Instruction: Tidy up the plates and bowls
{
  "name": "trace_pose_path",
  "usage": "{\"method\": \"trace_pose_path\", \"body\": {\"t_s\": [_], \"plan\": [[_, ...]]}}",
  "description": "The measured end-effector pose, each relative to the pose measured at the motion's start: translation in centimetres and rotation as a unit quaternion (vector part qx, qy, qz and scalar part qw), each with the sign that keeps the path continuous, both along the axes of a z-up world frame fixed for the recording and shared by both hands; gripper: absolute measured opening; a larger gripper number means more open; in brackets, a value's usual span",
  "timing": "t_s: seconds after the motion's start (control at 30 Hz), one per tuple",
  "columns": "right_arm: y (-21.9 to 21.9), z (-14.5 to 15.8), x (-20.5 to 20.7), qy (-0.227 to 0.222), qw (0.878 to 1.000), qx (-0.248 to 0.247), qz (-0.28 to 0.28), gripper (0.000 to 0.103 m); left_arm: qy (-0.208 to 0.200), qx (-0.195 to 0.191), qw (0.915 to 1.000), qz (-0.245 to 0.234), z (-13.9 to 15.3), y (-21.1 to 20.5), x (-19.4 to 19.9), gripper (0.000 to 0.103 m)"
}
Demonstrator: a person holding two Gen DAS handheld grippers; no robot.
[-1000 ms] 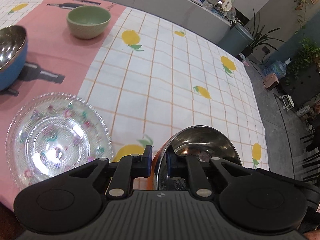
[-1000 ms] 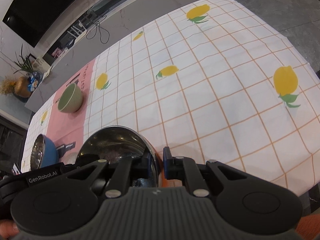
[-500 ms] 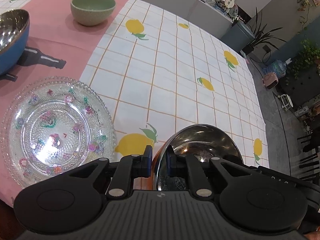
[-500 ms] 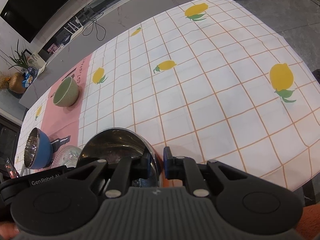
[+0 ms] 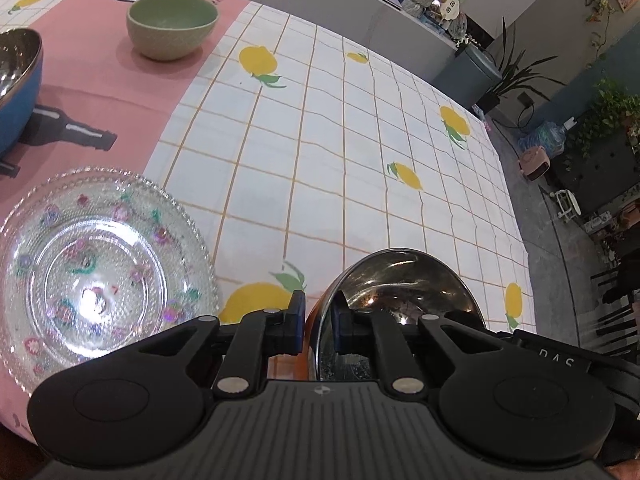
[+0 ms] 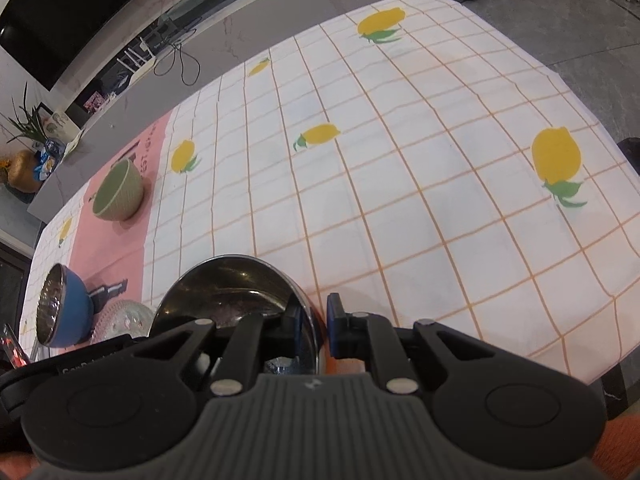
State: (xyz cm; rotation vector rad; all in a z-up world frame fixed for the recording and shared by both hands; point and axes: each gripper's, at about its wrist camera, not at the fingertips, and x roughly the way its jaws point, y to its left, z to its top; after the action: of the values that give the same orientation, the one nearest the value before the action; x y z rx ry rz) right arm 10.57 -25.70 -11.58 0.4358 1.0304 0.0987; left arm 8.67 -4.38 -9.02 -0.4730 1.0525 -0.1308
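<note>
Steel bowl with orange outside sits at the near edge of the bench, its rim clamped on one side by the left gripper and on the opposite side by the right gripper, each with one finger inside the bowl and one outside. Glass plate lies just beside the bowl toward the left gripper, with the blue bowl and green bowl farther off on the pink strip. Lemon-print cloth beyond the steel bowl is open out to the far and right bench edges.
</note>
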Motion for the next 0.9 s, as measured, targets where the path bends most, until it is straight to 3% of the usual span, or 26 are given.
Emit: {"method": "trace_pose_path", "body": {"t_s": [0.13,0.5,0.63,0.9], "plan": [[0.1,-0.7,0.4,0.003,1.000,-0.007,-0.006,0.011,-0.006,0.010,0.9999,-0.005,-0.5,-0.5,0.2,0.015],[-0.1,-0.9,0.3,0.004,1.000,-0.002,-0.009,0.015,-0.004,-0.015,0.9999,0.005,-0.6,0.3,0.2,0.018],[0.0,-0.8,0.1,0.002,1.000,-0.013,-0.013,0.036,-0.027,0.001,0.9996,-0.001,0.3,0.2,-0.2,0.028],[0.3,0.6,-0.7,-0.033,0.998,-0.041,-0.016,0.037,-0.076,0.055,0.9955,-0.008,2.5,-0.4,-1.3,0.039]]}}
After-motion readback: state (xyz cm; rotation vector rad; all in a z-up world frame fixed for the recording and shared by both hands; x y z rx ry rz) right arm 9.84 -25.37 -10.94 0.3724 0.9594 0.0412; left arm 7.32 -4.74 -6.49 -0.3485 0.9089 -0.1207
